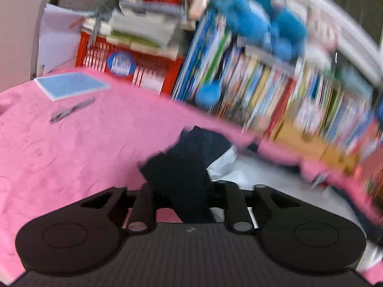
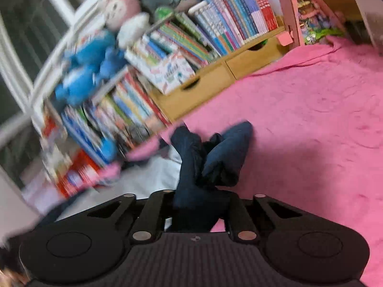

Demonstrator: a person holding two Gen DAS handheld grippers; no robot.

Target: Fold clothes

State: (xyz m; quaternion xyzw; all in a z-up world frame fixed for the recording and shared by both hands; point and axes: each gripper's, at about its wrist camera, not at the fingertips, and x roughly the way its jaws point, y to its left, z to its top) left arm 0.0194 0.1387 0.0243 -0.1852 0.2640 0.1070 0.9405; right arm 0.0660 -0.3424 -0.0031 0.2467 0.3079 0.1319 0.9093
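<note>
Clearly blurred: both wrist views are smeared, most of all along the bookshelf
Left gripper (image 1: 185, 191): the dark navy garment (image 1: 182, 162) runs down between its two black fingers (image 1: 143, 205); the cloth hides the tips, so I cannot tell whether they pinch it
Right gripper (image 2: 199, 203): the same navy cloth (image 2: 191, 167) bunches between its fingers (image 2: 155, 212) and hides the gap; grip cannot be told
Garment position: crumpled on the pink bedspread (image 1: 71, 148), near its edge, beside a white sheet (image 1: 251, 174)
Bedspread also carries: a blue notebook (image 1: 69, 85) and a pen (image 1: 71, 110), well apart from the garment
Background: bookshelf (image 2: 191, 47) packed with books, a blue plush toy (image 1: 263, 21) on top, wooden drawers (image 2: 215, 71) below
</note>
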